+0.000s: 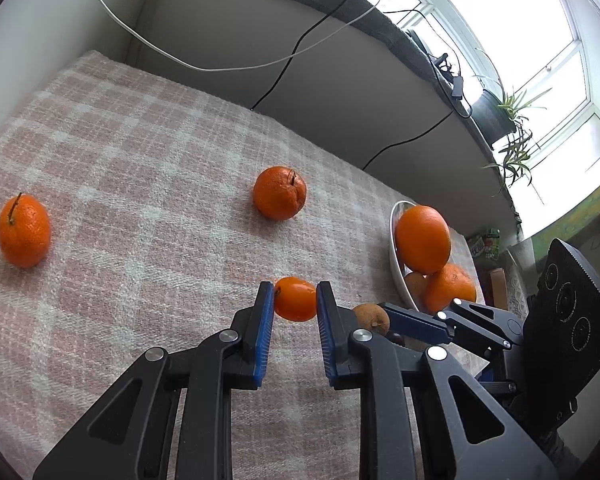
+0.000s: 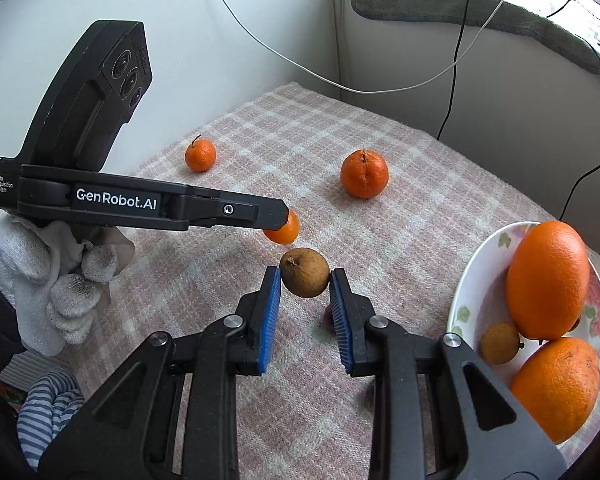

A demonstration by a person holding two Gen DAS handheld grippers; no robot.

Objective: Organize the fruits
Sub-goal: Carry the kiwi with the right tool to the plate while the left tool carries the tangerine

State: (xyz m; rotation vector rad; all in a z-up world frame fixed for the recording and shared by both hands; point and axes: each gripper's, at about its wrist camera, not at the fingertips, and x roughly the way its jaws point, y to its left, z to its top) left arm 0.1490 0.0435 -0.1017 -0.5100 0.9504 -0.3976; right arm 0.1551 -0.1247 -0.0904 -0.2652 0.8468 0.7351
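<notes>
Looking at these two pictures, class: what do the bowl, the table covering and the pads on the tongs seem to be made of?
Bowl: probably glazed ceramic; white, glossy, with a printed flower pattern.
Table covering: woven textile, perhaps wool or cotton; matt, with a visible weave and pink-and-cream checks.
Pads: likely rubber or soft plastic; blue, finely ribbed, set on black arms that look like hard plastic or metal.

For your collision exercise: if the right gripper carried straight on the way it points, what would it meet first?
The right gripper, shut on a small round brown fruit, points down at the pink checked woven cloth; the fruit would probably touch the cloth first, though depth is unclear.
</notes>
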